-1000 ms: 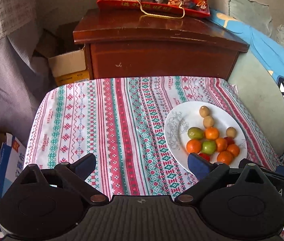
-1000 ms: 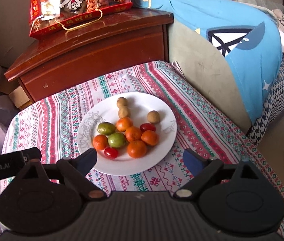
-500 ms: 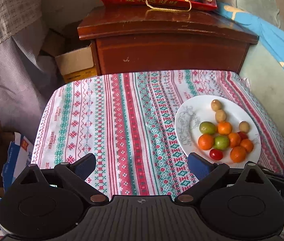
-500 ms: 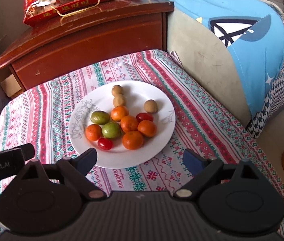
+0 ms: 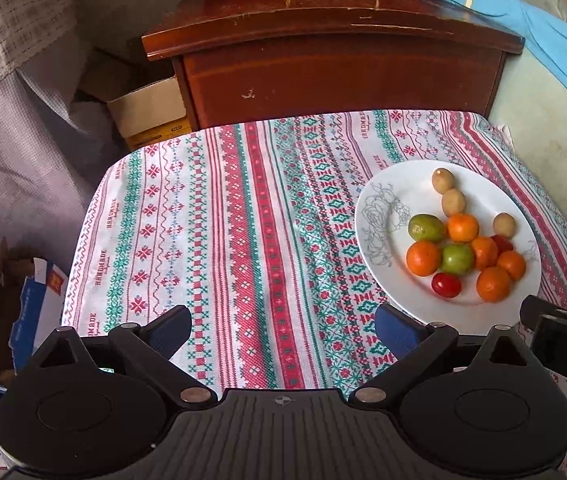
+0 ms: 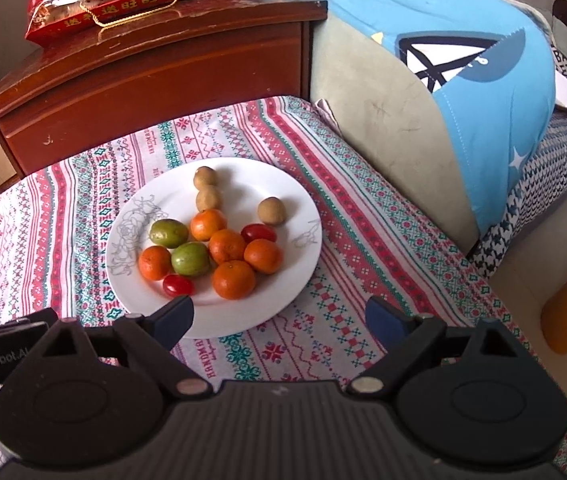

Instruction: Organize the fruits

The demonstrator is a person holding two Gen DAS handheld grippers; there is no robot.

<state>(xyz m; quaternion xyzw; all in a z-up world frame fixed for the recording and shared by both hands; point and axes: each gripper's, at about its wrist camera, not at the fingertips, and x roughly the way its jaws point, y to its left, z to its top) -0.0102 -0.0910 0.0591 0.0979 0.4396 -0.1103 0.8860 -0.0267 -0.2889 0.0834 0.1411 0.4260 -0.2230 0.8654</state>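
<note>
Both tools hang above the cloth (image 5: 243,240) with nothing in them. The left gripper (image 5: 283,326) has its jaws spread wide over bare cloth; the right gripper (image 6: 279,318) is just as wide, its left finger over the near rim of the plate (image 6: 291,200).

All the fruit lies on that plate — ahead of the right gripper and slightly to its left, ahead and well to the right of the left gripper. Five oranges (image 6: 233,279) bunch near the middle, touching the two green fruits (image 6: 190,258). One red tomato (image 6: 178,285) sits nearest the right gripper, a second behind the oranges. Three brown fruits (image 6: 271,211) lie at the far side, two of them touching, one apart.

The kinds are mixed in one loose heap. That would fit a plate awaiting sorting, or fruit already gathered onto it; the pictures cannot settle which.

If a fruit is to be picked, the right gripper is far better placed. I would take an outlier — the near tomato or the lone brown fruit — since both fingers can pass its sides without nudging neighbours. Round fruit rolls, so come down straight, centre it between the pads, and close gently; the tomato would bruise under a hard squeeze.
</note>
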